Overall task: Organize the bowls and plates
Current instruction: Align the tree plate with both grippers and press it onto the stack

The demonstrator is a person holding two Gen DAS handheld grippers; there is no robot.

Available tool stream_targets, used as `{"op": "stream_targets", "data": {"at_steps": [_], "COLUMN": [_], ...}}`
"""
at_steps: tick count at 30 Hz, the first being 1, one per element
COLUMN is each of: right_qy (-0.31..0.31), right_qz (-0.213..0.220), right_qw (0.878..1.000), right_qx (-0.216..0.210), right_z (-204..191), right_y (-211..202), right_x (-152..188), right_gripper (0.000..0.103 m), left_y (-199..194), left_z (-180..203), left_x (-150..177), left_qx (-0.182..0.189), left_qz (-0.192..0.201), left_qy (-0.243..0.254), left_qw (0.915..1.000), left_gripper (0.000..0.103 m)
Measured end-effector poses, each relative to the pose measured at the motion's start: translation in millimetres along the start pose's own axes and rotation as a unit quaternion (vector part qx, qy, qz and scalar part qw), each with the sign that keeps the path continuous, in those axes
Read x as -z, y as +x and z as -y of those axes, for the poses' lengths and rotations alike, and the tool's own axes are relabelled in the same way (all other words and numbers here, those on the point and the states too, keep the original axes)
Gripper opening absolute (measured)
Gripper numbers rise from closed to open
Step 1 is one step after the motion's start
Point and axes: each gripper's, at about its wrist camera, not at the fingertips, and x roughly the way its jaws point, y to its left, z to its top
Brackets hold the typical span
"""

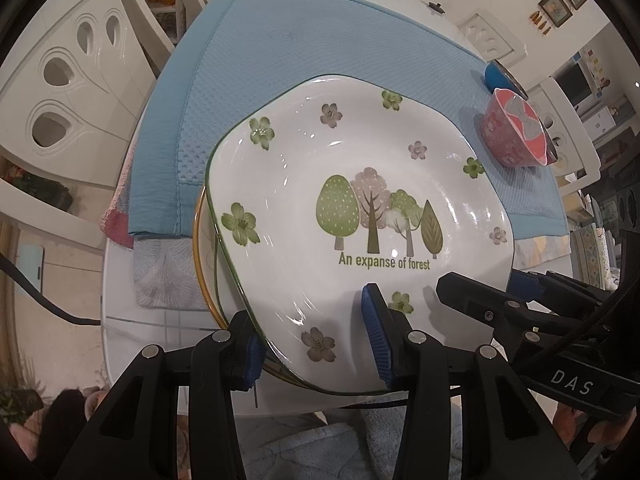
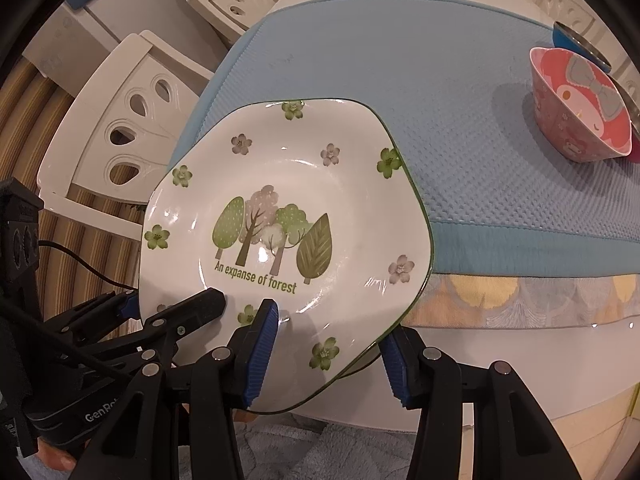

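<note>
A white plate (image 1: 360,184) (image 2: 288,200) printed with trees, flowers and "An expanse of forest" tops a small stack. A gold-rimmed plate (image 1: 197,240) and a green-rimmed one peek out beneath it at the left. My left gripper (image 1: 316,348) is shut on the stack's near edge, with one blue pad on the top face and the other underneath. My right gripper (image 2: 328,358) grips the same edge further right in the same way. Each gripper shows in the other's view: right (image 1: 492,284), left (image 2: 168,304). I cannot tell whether the stack rests on the blue mat (image 1: 320,40) (image 2: 400,60).
A pink cartoon bowl (image 1: 514,132) (image 2: 580,112) stands at the mat's right end, with a blue bowl (image 1: 496,74) (image 2: 576,40) behind it. The mat covers a white table (image 1: 120,300) (image 2: 480,360). White chairs (image 1: 72,92) (image 2: 120,140) stand to the left. A cable trails at the lower left.
</note>
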Motion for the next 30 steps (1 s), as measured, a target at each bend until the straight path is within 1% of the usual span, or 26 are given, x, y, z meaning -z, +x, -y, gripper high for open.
{"op": "stream_targets", "data": {"at_steps": [13,30], "right_qy": [0.007,0.002], "right_qz": [-0.005,-0.012], "right_qw": [1.0,1.0], "right_qx": [-0.017,-0.023], "right_z": [11.0,7.4], "right_y": [-6.4,-2.8], "right_x": [1.8,0.2], "right_gripper": [0.048,0.049], "left_y": [-0.9,-6.3], "left_z": [-1.7,-5.2], "left_x": [-5.6,-7.0], "left_qx": [-0.003,-0.005], "left_qz": [-0.015,-0.023], "left_qy": [-0.015,-0.015], "left_qw": [0.9998,0.9996], "left_gripper": [0.041,0.041]}}
